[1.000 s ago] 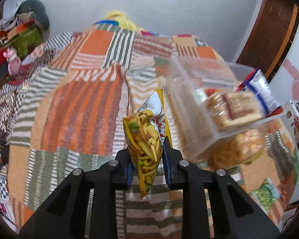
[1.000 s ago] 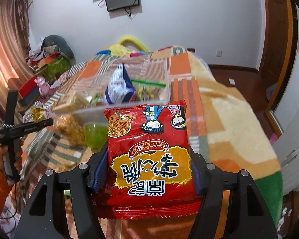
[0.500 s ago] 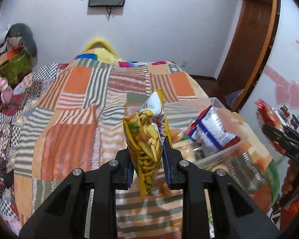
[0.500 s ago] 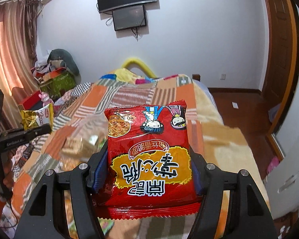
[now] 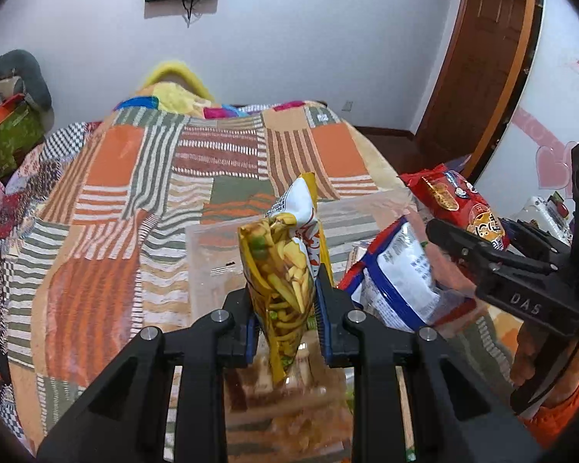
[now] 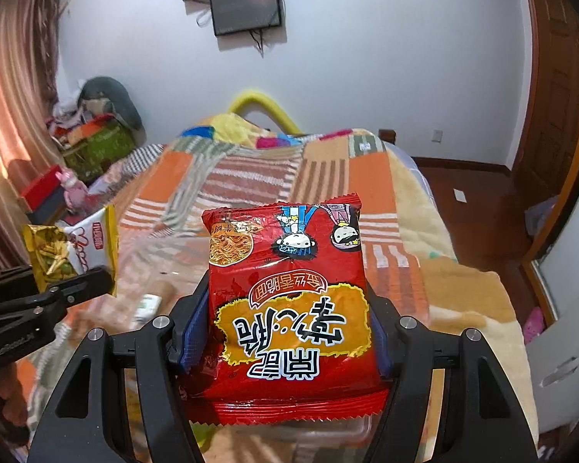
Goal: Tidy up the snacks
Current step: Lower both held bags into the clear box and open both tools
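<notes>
My left gripper [image 5: 285, 320] is shut on a yellow bag of veggie sticks [image 5: 285, 270] and holds it upright over a clear plastic bin [image 5: 212, 254] on the bed. My right gripper [image 6: 285, 328] is shut on a red noodle snack packet [image 6: 289, 297], held flat above the bin's right side. The red packet [image 5: 459, 208] and right gripper [image 5: 494, 258] show at the right of the left wrist view. The yellow bag [image 6: 73, 247] and left gripper [image 6: 38, 301] show at the left of the right wrist view. A blue-and-white packet [image 5: 401, 270] leans inside the bin.
A patchwork blanket [image 5: 135, 193] covers the bed. Wrapped biscuits [image 5: 274, 389] lie low in the bin. Clutter and boxes [image 6: 92, 142] stand at the far left. A wooden door [image 5: 478, 58] and bare floor [image 6: 474, 193] are to the right.
Both grippers have moved in over the bin with their packets still held. The bin has shifted from the right of the left wrist view to straight below.
</notes>
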A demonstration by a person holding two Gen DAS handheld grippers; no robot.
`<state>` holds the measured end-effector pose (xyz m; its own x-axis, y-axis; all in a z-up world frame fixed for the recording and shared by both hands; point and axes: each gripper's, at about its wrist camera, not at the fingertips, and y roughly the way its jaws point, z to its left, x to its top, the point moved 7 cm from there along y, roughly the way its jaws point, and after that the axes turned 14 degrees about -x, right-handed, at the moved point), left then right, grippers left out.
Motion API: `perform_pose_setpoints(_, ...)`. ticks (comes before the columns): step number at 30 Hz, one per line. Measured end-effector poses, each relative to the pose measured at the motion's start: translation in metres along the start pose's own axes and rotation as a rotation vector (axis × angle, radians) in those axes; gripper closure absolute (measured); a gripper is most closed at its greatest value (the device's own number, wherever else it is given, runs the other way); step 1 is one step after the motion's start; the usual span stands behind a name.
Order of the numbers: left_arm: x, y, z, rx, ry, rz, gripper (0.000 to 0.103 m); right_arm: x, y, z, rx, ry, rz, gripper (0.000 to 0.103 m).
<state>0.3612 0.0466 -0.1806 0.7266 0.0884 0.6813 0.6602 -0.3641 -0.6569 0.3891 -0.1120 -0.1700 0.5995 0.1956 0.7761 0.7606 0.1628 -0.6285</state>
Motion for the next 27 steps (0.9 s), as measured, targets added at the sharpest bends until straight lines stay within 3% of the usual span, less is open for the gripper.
perform_pose_setpoints(7, -0.004, 0.023, 0.007, 0.016, -0.019, 0.039, 0.077, -0.007, 0.013, -0.007, -0.019, -0.019, 0.048, 0.040)
perform_pose_setpoints(9, -0.006, 0.023, 0.003, 0.023, 0.004, 0.037, 0.073, -0.007, 0.012, -0.006, -0.006, -0.022, 0.053, 0.039)
perform_pose_setpoints(12, -0.006, 0.019, -0.002, 0.030, 0.023, 0.028, 0.057, -0.007, 0.008, -0.006, -0.011, -0.034, 0.055, 0.037)
perform_pose_setpoints(16, -0.004, 0.001, -0.010, 0.026, 0.033, -0.004, 0.047, -0.006, -0.005, -0.009, -0.012, -0.025, 0.041, 0.026)
perform_pose_setpoints(22, -0.007, -0.040, -0.021, 0.030, 0.041, -0.060, 0.036, -0.005, -0.038, -0.006, 0.025, -0.038, -0.006, 0.024)
perform_pose_setpoints(27, -0.027, -0.069, -0.029, 0.028, 0.041, -0.059, 0.028, -0.017, -0.072, 0.001, 0.062, -0.069, -0.044, 0.019)
